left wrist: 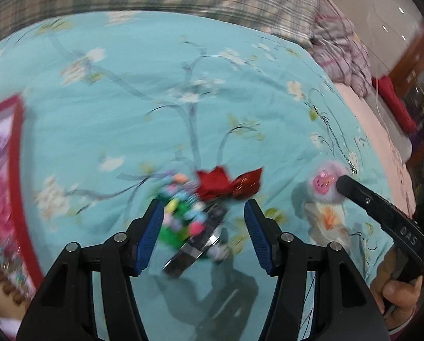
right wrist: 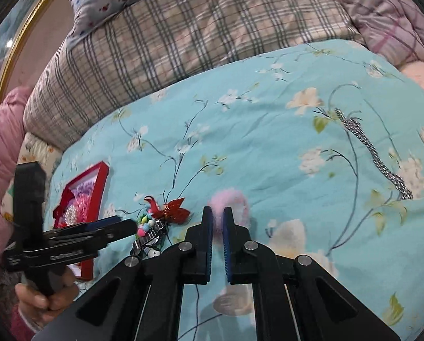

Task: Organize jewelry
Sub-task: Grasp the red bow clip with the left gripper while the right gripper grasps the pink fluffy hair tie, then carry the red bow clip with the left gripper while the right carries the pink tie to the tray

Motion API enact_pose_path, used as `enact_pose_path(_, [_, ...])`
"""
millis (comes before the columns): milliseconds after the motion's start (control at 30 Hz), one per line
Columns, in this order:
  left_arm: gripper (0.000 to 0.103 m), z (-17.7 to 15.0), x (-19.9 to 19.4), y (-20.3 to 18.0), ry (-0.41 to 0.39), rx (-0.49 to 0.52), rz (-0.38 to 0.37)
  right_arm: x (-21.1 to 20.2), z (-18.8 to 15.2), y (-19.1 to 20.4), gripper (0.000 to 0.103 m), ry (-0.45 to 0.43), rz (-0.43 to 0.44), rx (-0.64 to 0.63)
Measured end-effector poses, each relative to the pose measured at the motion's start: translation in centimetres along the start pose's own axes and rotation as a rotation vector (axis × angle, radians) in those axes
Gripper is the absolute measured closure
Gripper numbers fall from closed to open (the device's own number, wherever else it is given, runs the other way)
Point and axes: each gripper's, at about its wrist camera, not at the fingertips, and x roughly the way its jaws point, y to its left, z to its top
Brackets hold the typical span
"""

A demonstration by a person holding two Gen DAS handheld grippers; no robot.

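On the blue floral quilt (right wrist: pixel 268 130) lies a small pile: a red bow (left wrist: pixel 226 183) (right wrist: pixel 175 210), a string of pastel beads (left wrist: pixel 177 207) (right wrist: pixel 145 223) and a silver metal watch band (left wrist: pixel 200 241) (right wrist: pixel 148 240). My left gripper (left wrist: pixel 204 210) (right wrist: pixel 126 226) hovers just above this pile, open, with the beads and band between its blue pads. To the right, my right gripper (right wrist: pixel 217 218) (left wrist: pixel 342 182) is shut on a pink fluffy pom-pom (right wrist: pixel 234 201) (left wrist: pixel 324 183) that bears a pink pig charm. A silver chain (right wrist: pixel 373 153) (left wrist: pixel 334 139) lies stretched out further right.
A red box (left wrist: pixel 16 147) (right wrist: pixel 98 187) with pink lining and jewelry in it sits at the left of the quilt. Plaid pillows (right wrist: pixel 183 42) and a striped pink quilt (right wrist: pixel 388 14) border the back. A hand (right wrist: pixel 41 298) in a pink sleeve holds the left gripper.
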Motion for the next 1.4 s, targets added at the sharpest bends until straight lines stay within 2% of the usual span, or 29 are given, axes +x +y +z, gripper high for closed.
enact_pose_path(133, [0.037, 1.2, 2.3, -1.5, 0.024, 0.045, 0.02, -0.4, -0.1, -1.0, 0.097, -0.007, 0.009, 0.025])
enact_pose_path(200, [0.04, 1.6, 3.3, -2.1, 0.034, 0.069, 0.011, -0.5, -0.1, -1.4, 0.097, -0.01, 0.01, 0.037])
enact_pose_path(233, [0.045, 1.6, 3.6, -2.3, 0.035, 0.081, 0.01, -0.5, -0.2, -1.6, 0.097, -0.011, 0.013, 0.043])
enact_pose_path(267, [0.061, 1.6, 3.9, -2.5, 0.039, 0.093, 0.013, -0.6, -0.1, -1.9, 0.097, -0.01, 0.015, 0.05])
enact_pose_path(300, [0.072, 1.5, 4.3, -2.6, 0.052, 0.102, 0.008, -0.7, -0.1, -2.0, 0.097, -0.012, 0.014, 0.055])
enact_pose_path(533, [0.076, 1.3, 3.1, -1.6, -0.001, 0.083, -0.016, -0.8, -0.1, -2.3, 0.097, -0.017, 0.015, 0.052])
enact_pose_path(700, [0.077, 1.8, 0.1, -0.2, -0.069, 0.033, -0.057, -1.0, 0.0, -1.6, 0.098, -0.022, 0.027, 0.04])
enact_pose_path(900, [0.077, 1.4, -3.6, 2.6, -0.126, -0.046, -0.056, -1.0, 0.3, 0.7, 0.098, -0.026, 0.062, 0.004])
enact_pose_path(1133, [0.077, -0.6, -7.5, 6.2, -0.181, -0.116, -0.003, -0.4, -0.1, 4.3, 0.098, -0.006, 0.11, -0.046])
enact_pose_path(1400, [0.077, -4.4, -11.7, 11.5, -0.228, -0.227, 0.07, 1.3, -1.1, 11.0, 0.098, 0.045, 0.205, -0.143])
